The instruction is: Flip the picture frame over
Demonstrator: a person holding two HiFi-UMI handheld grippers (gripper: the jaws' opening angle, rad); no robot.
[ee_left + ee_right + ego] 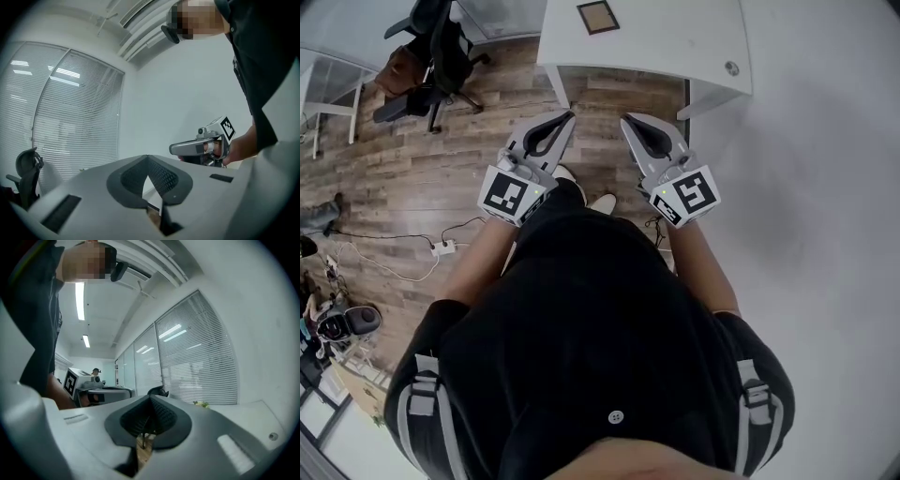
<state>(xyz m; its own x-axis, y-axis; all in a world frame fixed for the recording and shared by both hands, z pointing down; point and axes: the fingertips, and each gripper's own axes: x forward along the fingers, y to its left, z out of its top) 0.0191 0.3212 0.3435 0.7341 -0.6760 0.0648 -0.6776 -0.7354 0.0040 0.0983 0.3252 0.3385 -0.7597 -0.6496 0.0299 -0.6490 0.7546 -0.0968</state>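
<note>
The picture frame (598, 17), brown with a dark border, lies flat on the white table (675, 42) at the top of the head view. Both grippers are held level over the wooden floor, short of the table's near edge, well apart from the frame. My left gripper (565, 118) is shut with nothing in it, and its tips meet in its own view (148, 158). My right gripper (628, 120) is shut and empty too (151, 398). Each gripper shows in the other's view: the right gripper (197, 147) and the left gripper (101, 391).
A black office chair (431, 56) stands on the floor to the left of the table. A power strip with cables (442, 247) lies on the floor at the left. A round grommet (731, 67) sits in the tabletop near its right corner. Window blinds (201, 362) line the far wall.
</note>
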